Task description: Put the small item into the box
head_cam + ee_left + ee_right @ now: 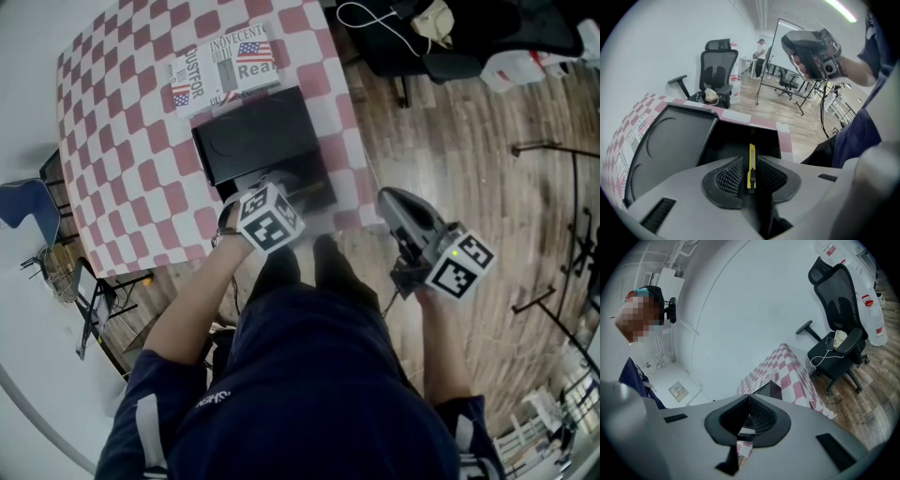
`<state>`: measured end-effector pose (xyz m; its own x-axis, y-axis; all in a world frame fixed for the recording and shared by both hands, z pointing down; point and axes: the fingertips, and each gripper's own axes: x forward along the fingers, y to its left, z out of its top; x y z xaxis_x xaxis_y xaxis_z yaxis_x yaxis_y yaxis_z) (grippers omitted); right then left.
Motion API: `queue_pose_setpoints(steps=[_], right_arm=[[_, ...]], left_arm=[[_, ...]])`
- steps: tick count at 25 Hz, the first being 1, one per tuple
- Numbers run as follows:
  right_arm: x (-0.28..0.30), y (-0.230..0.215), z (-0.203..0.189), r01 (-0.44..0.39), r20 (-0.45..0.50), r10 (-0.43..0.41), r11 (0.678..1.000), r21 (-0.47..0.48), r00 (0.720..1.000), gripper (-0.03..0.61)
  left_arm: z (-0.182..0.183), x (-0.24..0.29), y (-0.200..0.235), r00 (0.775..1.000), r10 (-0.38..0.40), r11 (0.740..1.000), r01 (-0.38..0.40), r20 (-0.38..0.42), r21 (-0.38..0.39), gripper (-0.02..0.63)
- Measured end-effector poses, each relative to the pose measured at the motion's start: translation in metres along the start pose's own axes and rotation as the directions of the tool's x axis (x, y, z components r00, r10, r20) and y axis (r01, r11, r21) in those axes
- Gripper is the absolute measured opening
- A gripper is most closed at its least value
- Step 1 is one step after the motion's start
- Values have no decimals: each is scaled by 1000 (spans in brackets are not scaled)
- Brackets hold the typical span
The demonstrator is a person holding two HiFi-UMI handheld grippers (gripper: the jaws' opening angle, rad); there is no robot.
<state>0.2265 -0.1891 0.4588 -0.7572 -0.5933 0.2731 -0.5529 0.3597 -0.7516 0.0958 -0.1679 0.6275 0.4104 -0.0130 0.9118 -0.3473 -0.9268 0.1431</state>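
**Cutter over the open box: a loose drop is the risk**

My left gripper [750, 158] has its jaws clamped on the yellow cutter [751, 151]. They pinch it by its thin sides, and its far end sticks out over the dark inside of the box [726, 136]. The lid [670, 140] lies open just to the left of the cavity. My right gripper [748, 399] hangs off to the side over the floor [469, 141], jaws together on nothing, well apart from the box.

As I judge it, the weak point is the grip. The cutter is narrow and held near one end, so it can pivot between the pads as I tilt down. If I let go from this height, it may bounce off the wall or skid onto the lid rather than settle inside.

The box also sits near the edge of the worktop [122, 141]. A nudge from the left jaws against its wall could push it toward that edge, and the right gripper is too far off to steady it. I cannot tell whether the blade is out, so I treat the far end as sharp.
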Motion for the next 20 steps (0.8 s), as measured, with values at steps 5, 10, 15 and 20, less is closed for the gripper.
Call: queue_pose_setpoints(steps=[5, 10, 15, 20], right_arm=[[9, 9, 6, -3, 12, 3, 1000, -20, 1000, 17], [19, 24, 5, -2, 14, 3, 999, -33, 1000, 17], [28, 46, 5, -6, 17, 7, 998, -65, 1000, 17], [36, 72, 2, -23, 5, 24, 992, -121, 1000, 17]], left_arm=[[22, -45, 9, 979, 29, 993, -6, 199, -118, 111], [39, -99, 15, 931, 88, 987, -34, 355, -155, 68], [48, -154, 17, 859, 134, 982, -50, 494, -179, 47], [44, -198, 18, 795, 176, 977, -71, 581, -199, 39]])
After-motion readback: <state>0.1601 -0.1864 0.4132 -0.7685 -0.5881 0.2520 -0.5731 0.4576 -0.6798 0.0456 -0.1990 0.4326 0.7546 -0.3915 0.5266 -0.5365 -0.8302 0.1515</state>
